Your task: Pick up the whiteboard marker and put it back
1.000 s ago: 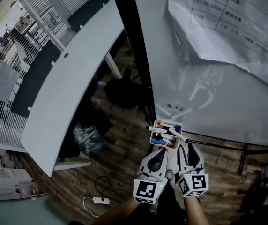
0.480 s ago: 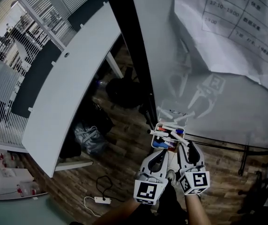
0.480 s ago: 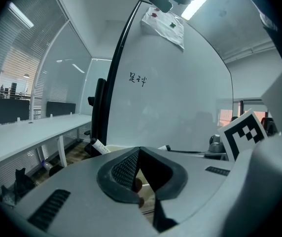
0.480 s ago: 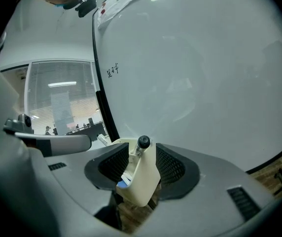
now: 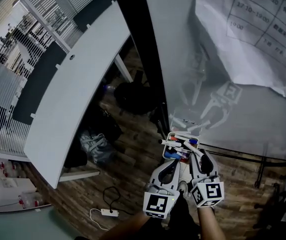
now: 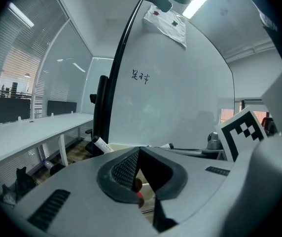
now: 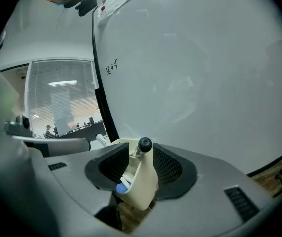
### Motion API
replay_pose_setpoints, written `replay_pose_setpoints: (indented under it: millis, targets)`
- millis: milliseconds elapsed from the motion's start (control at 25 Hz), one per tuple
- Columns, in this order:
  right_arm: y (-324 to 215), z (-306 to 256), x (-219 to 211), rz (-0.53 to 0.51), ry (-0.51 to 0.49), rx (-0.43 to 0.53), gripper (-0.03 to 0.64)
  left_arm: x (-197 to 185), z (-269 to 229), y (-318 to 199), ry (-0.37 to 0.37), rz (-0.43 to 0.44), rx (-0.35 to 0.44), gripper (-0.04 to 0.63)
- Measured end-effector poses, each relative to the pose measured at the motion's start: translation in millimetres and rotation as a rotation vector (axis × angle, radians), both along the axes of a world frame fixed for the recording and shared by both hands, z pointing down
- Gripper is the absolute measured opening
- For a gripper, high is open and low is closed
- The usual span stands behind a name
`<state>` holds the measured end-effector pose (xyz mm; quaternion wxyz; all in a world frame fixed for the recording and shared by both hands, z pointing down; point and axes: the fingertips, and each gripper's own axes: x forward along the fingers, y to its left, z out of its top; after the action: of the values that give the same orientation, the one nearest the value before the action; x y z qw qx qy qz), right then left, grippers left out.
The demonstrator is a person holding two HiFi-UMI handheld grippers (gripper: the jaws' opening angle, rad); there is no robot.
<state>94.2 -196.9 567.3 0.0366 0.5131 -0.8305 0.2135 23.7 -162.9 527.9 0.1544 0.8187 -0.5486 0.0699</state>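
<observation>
A cream marker box (image 5: 170,135) hangs at the whiteboard's (image 5: 208,89) lower edge and holds several markers. A white whiteboard marker with a black end (image 5: 193,149) lies slanted in it, toward my right gripper (image 5: 199,160). In the right gripper view that black end (image 7: 144,144) and a corner of the box (image 7: 143,181) stand between the pads of the right gripper (image 7: 141,163), which is open. My left gripper (image 5: 173,162) is just below the box's left part. In its own view the left gripper (image 6: 139,151) is shut with nothing in it, above a red cap (image 6: 139,195).
A printed paper sheet (image 5: 263,34) hangs on the whiteboard. A long white desk (image 5: 78,84) runs to the left, with bags (image 5: 95,146) and a black pack (image 5: 133,96) on the wooden floor beneath. A power strip (image 5: 105,214) lies near my feet.
The right gripper has edged slightly closer to the box. The slanted marker now rests in the box. The left gripper has kept still.
</observation>
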Motion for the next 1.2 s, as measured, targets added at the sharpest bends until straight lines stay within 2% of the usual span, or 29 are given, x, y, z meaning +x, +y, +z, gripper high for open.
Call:
replay_pose_setpoints:
  millis: [200, 280, 360, 560, 1200]
  targets:
    - [-1.1, 0.4, 0.3, 0.003, 0.002, 0.003, 0.150, 1.1, 2.7, 0.9, -0.020, 0.019, -0.004, 0.008]
    - [-1.0, 0.3, 0.8, 0.008, 0.010, 0.006, 0.112, 0.9, 2.9, 0.8, -0.020, 0.018, -0.005, 0.008]
    - [-0.9, 0.1, 0.6, 0.010, 0.013, 0.007, 0.104, 0.2, 2.7, 0.3, -0.018, 0.014, -0.004, 0.008]
    - [-0.5, -1.1, -0.4, 0.005, 0.015, 0.012, 0.100, -2.2, 1.7, -0.4, 0.007, -0.009, -0.004, 0.008]
    - [2.7, -7.3, -0.4, 0.001, 0.020, 0.024, 0.084, -2.9, 2.3, 6.1, -0.018, 0.007, -0.001, 0.008]
